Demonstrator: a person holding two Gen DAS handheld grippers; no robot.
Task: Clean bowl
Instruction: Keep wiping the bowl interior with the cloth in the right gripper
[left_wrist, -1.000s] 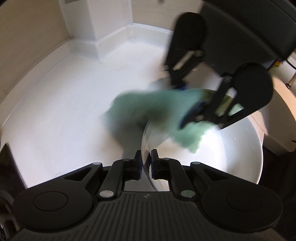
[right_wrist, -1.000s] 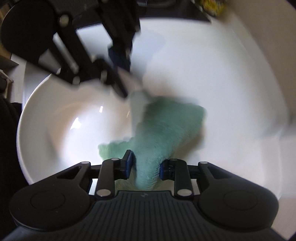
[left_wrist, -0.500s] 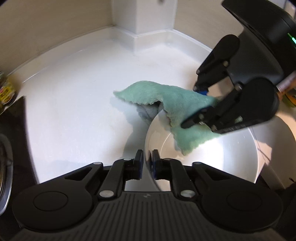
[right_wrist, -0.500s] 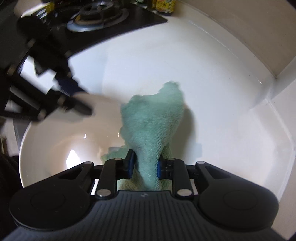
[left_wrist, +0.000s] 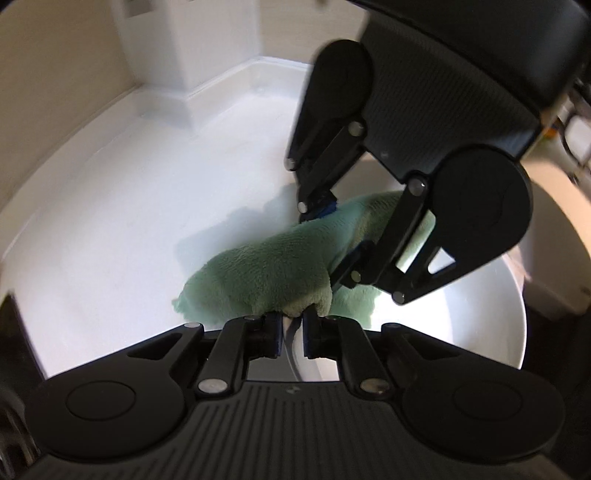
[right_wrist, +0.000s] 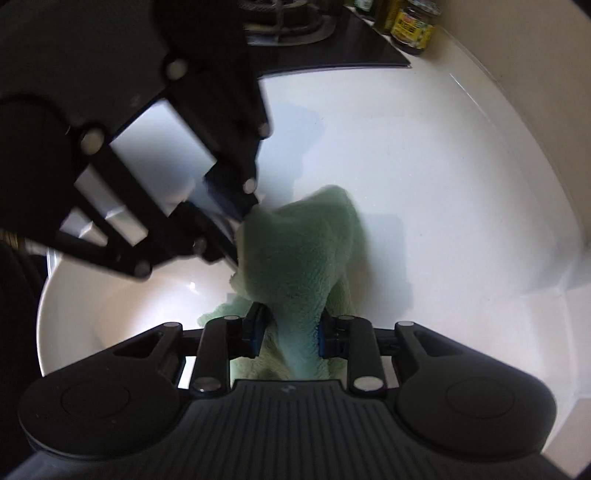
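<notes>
A white bowl (left_wrist: 461, 332) stands on the counter, and my left gripper (left_wrist: 292, 334) has the near rim between its pads. The jaws are opening slightly, with the rim still pinched and a fold of cloth over it. A green fleecy cloth (left_wrist: 266, 269) drapes across that rim, partly inside the bowl and partly on the counter. My right gripper (left_wrist: 332, 240) hangs over the bowl, pointing steeply down. In the right wrist view, the right gripper (right_wrist: 290, 332) is shut on the bunched cloth (right_wrist: 303, 258) with its jaws easing wider. The left gripper (right_wrist: 236, 229) sits at the bowl (right_wrist: 110, 314) rim.
The white countertop (left_wrist: 129, 221) stretches left to a tiled wall and a boxed corner (left_wrist: 192, 55). A black gas hob (right_wrist: 295, 33) lies beyond the bowl, with jars (right_wrist: 412, 27) beside it against the wall.
The right gripper came closer to my left fingers, dragging the cloth along the rim. The cloth now covers the rim right at the left pads. The left pads stand slightly wider.
</notes>
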